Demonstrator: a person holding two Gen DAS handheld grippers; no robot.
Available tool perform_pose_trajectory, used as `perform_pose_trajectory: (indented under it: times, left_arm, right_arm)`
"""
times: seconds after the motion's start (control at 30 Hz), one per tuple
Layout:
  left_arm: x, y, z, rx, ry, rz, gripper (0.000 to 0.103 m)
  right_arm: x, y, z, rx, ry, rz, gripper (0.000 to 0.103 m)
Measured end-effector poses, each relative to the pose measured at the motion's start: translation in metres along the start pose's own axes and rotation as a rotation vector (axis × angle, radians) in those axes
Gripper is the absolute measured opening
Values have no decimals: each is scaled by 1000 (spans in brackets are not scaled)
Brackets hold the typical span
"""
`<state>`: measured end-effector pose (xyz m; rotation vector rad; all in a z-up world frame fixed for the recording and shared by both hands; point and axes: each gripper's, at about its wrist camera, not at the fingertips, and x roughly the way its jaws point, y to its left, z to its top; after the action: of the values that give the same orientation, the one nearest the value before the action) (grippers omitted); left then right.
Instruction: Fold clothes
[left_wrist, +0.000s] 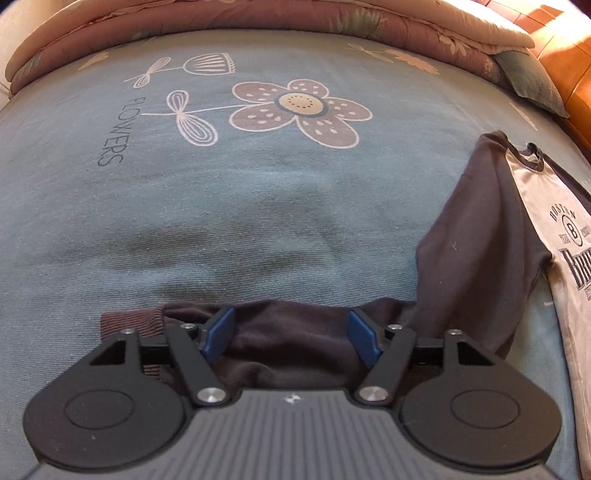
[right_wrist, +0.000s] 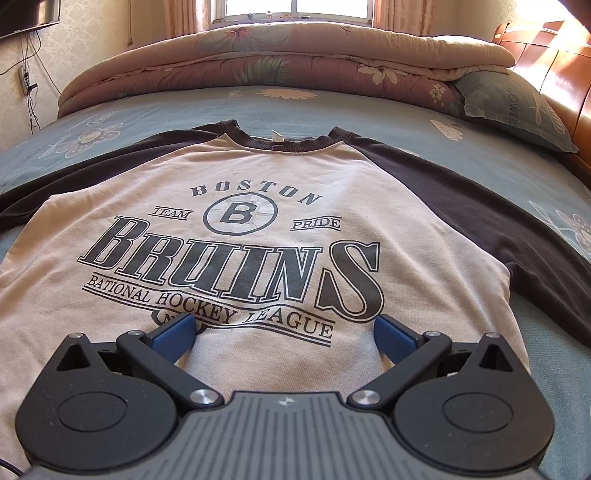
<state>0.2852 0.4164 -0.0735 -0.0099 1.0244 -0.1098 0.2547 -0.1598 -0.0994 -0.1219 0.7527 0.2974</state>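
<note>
my left gripper (left_wrist: 291, 338) stands apart over the dark sleeve (left_wrist: 476, 221) of the sweatshirt (right_wrist: 236, 236), its blue pads (left_wrist: 218, 334) either side of the bunched cloth near the ribbed cuff (left_wrist: 129, 319) (not pressing it). my right gripper (right_wrist: 284, 338) is spread wide too, above the cream front just below the printed lettering. the sweatshirt lies face up on the blue flowered bed sheet (left_wrist: 221, 206), collar toward the folded quilt (right_wrist: 288, 62) and a pillow (right_wrist: 513, 107) beyond.
</note>
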Motion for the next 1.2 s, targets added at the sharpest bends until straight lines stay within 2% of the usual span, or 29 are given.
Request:
perform_pose_trajectory:
  times: [0.07,0.13,0.2,0.23,0.27,0.37,0.43,0.6,0.7,0.77,0.87,0.9,0.93,0.97,1.0,1.03,1.1,1.2]
  left_arm:
    - [3,-11,-1,68,3,36,74]
    - [3,-15,-1,66,2,56,71]
    - [-1,-18,-2,49,-12,73,54]
    - [-2,-20,-3,41,-20,82,36]
    - [-4,-22,-5,33,-27,96,23]
    - [-6,-26,-7,16,-43,140,7]
    - [-8,-26,-6,3,-54,155,4]
    - [-20,-14,3,-37,-95,106,4]
    - [-23,-12,9,-5,-94,89,14]
    - [-17,-8,9,-34,-75,95,37]
    - [-6,-5,3,-55,-49,118,47]
    - [0,-4,1,-66,-31,114,47]
    - [2,-6,-2,-59,-34,119,46]
    - [2,-11,-4,-35,-44,132,40]
    - [1,-16,-4,-24,-46,128,27]
    - [0,-18,-3,-28,-47,124,4]
    - [-1,-20,0,-40,-59,147,3]
    - [-8,-9,7,-108,-117,181,3]
  right_arm:
    - [0,0,0,2,1,-3,103]
    - [0,1,0,6,-1,-8,103]
    - [0,1,-1,9,-3,-13,103]
    - [0,1,-1,11,-4,-15,103]
    - [0,2,-1,13,-5,-17,103]
    - [0,2,-1,17,-5,-21,103]
    - [0,2,-1,16,-4,-22,103]
    - [0,2,-1,16,-2,-22,103]
    - [0,2,-1,16,-2,-23,103]
    - [0,2,-1,17,-2,-24,103]
    - [0,3,-1,17,-2,-24,103]
    - [0,3,-1,18,-2,-25,103]
    - [0,3,-1,18,-2,-25,103]
    - [0,3,-1,18,-3,-25,103]
    - [-1,3,-1,18,-3,-25,103]
    - [-1,3,-1,18,-4,-25,103]
    - [-1,3,-2,19,-7,-27,103]
    - [-1,4,-2,20,-7,-30,103]
